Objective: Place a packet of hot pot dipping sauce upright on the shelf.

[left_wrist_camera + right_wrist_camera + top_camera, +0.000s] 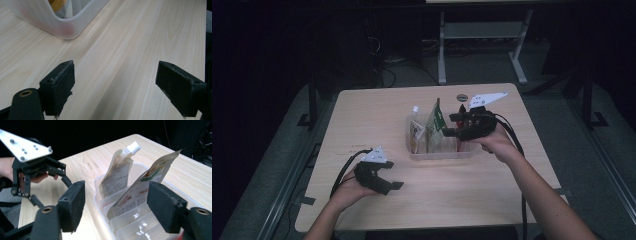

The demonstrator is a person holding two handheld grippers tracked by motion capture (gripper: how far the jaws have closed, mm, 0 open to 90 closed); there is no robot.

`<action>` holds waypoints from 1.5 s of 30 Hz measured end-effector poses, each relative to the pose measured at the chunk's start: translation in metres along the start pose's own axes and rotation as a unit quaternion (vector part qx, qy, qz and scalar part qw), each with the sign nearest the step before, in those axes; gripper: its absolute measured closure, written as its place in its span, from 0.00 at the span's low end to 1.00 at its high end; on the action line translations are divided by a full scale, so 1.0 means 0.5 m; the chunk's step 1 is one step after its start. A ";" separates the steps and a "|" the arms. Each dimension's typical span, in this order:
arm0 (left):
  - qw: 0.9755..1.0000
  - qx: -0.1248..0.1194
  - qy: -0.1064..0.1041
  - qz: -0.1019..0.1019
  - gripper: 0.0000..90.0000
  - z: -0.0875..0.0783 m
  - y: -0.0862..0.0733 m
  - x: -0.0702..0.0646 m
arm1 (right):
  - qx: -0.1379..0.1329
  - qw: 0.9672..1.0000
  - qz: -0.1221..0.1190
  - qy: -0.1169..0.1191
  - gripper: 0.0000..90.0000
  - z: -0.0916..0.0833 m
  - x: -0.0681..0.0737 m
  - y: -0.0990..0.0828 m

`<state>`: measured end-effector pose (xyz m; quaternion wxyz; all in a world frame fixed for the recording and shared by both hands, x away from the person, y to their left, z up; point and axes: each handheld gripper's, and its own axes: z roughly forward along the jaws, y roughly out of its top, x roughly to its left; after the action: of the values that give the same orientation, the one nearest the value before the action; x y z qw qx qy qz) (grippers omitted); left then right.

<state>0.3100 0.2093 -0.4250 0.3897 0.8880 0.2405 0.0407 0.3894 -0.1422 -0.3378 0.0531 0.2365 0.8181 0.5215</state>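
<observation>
Over the bin [105,202], right gripper [116,205] gapes, seemingly empty.

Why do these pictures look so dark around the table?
High view: light falls on the table, the room behind nearly black. Right gripper view: glare on the clear bin, dark background. Left gripper view: evenly lit wood, the bin's corner slightly soft.

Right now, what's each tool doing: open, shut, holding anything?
Left tool: open, empty, over the table.
Right tool: open, holding nothing, above the bin beside the flat pouch.
</observation>
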 end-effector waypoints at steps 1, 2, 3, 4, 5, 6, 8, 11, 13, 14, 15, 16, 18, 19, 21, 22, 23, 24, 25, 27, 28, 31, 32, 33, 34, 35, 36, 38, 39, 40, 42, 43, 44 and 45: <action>1.000 -0.001 0.000 0.000 0.17 -0.001 0.000 -0.001 | 0.002 1.000 -0.002 -0.001 0.32 -0.003 0.003 -0.002; 1.000 -0.001 0.001 0.001 0.17 -0.003 0.000 -0.001 | 0.003 1.000 -0.003 -0.003 0.31 -0.006 0.006 -0.004; 1.000 -0.001 0.002 0.001 0.17 -0.004 0.000 -0.002 | 0.005 1.000 -0.005 -0.004 0.30 -0.010 0.008 -0.007; 1.000 -0.001 0.003 -0.001 0.17 -0.005 0.000 -0.002 | 0.006 1.000 -0.006 -0.003 0.30 -0.014 0.011 -0.010; 1.000 -0.001 0.003 -0.002 0.17 -0.006 -0.001 -0.003 | 0.005 1.000 -0.009 -0.005 0.30 -0.017 0.013 -0.013; 1.000 0.000 0.004 -0.003 0.17 -0.006 -0.001 -0.003 | 0.006 1.000 -0.010 -0.007 0.30 -0.022 0.016 -0.017; 1.000 0.004 0.003 -0.001 0.17 -0.007 -0.002 -0.003 | 0.008 1.000 -0.009 -0.008 0.29 -0.030 0.021 -0.024; 1.000 0.007 0.003 0.002 0.17 -0.007 -0.002 -0.005 | 0.010 1.000 -0.014 -0.009 0.28 -0.042 0.029 -0.038; 1.000 0.010 0.003 0.007 0.17 -0.010 -0.002 -0.007 | 0.014 1.000 -0.020 -0.014 0.28 -0.050 0.034 -0.048; 1.000 0.010 0.003 0.005 0.17 -0.010 -0.002 -0.010 | 0.015 1.000 -0.021 -0.015 0.28 -0.054 0.038 -0.054; 1.000 0.012 0.003 0.008 0.17 -0.011 -0.003 -0.011 | 0.014 1.000 -0.023 -0.016 0.28 -0.059 0.042 -0.060; 1.000 0.014 0.002 0.010 0.17 -0.012 -0.004 -0.013 | 0.017 0.999 -0.024 -0.017 0.28 -0.063 0.045 -0.065; 1.000 0.018 0.004 0.011 0.17 -0.015 -0.005 -0.017 | 0.022 0.999 -0.026 -0.019 0.28 -0.072 0.052 -0.077; 1.000 0.021 0.005 0.014 0.17 -0.017 -0.006 -0.018 | 0.022 0.999 -0.027 -0.021 0.28 -0.076 0.054 -0.083; 1.000 0.027 0.004 0.015 0.17 -0.021 -0.010 -0.022 | 0.025 0.999 -0.024 -0.020 0.28 -0.085 0.061 -0.097; 0.999 0.029 0.004 0.017 0.17 -0.023 -0.012 -0.024 | 0.026 0.999 -0.026 -0.020 0.28 -0.088 0.063 -0.102; 0.999 0.030 0.004 0.014 0.17 -0.024 -0.015 -0.026 | 0.030 0.999 -0.026 -0.021 0.28 -0.091 0.066 -0.109; 0.999 0.034 0.006 0.015 0.17 -0.026 -0.018 -0.028 | 0.033 0.999 -0.027 -0.022 0.28 -0.093 0.068 -0.116; 0.999 0.037 0.006 0.013 0.17 -0.026 -0.021 -0.029 | 0.037 0.999 -0.027 -0.023 0.28 -0.096 0.069 -0.125; 0.999 0.043 0.007 0.012 0.17 -0.028 -0.029 -0.031 | 0.045 0.998 -0.024 -0.026 0.28 -0.099 0.070 -0.143; 0.999 0.050 0.008 0.015 0.17 -0.030 -0.032 -0.031 | 0.050 0.998 -0.025 -0.029 0.28 -0.100 0.069 -0.154; 0.998 0.058 0.012 0.014 0.17 -0.033 -0.042 -0.036 | 0.065 0.997 -0.014 -0.034 0.27 -0.104 0.065 -0.184; 0.998 0.058 0.014 0.015 0.17 -0.033 -0.045 -0.037 | 0.071 0.997 -0.012 -0.037 0.27 -0.105 0.063 -0.193; 0.998 0.063 0.014 0.016 0.17 -0.035 -0.050 -0.038 | 0.076 0.996 -0.008 -0.038 0.27 -0.106 0.063 -0.201; 0.998 0.064 0.015 0.013 0.17 -0.035 -0.054 -0.039 | 0.079 0.996 -0.007 -0.039 0.27 -0.108 0.063 -0.210; 0.997 0.070 0.015 0.011 0.17 -0.036 -0.059 -0.041 | 0.082 0.996 -0.005 -0.039 0.27 -0.109 0.062 -0.218; 0.997 0.073 0.016 0.015 0.17 -0.035 -0.064 -0.041 | 0.088 0.995 -0.001 -0.041 0.27 -0.111 0.062 -0.226; 0.997 0.079 0.016 0.012 0.17 -0.033 -0.074 -0.044 | 0.102 0.994 -0.002 -0.048 0.26 -0.112 0.061 -0.245; 0.996 0.085 0.016 0.012 0.17 -0.032 -0.078 -0.045 | 0.112 0.992 -0.002 -0.054 0.26 -0.112 0.061 -0.254; 0.996 0.091 0.019 0.016 0.17 -0.031 -0.081 -0.045 | 0.123 0.991 -0.003 -0.060 0.26 -0.112 0.062 -0.263; 0.994 0.101 0.018 0.021 0.17 -0.027 -0.087 -0.045 | 0.142 0.987 -0.012 -0.070 0.26 -0.110 0.061 -0.281; 0.994 0.107 0.017 0.021 0.17 -0.025 -0.089 -0.046 | 0.152 0.985 -0.013 -0.078 0.25 -0.109 0.063 -0.289; 0.994 0.111 0.017 0.020 0.17 -0.024 -0.092 -0.046 | 0.159 0.984 -0.019 -0.081 0.25 -0.108 0.064 -0.296; 0.994 0.110 0.018 0.020 0.17 -0.024 -0.094 -0.045 | 0.168 0.982 -0.023 -0.081 0.24 -0.106 0.065 -0.301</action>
<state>0.2684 0.2342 -0.4477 0.2841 0.9295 0.2321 0.0376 0.2930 -0.2238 -0.4409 0.0911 0.2646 0.8922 0.3544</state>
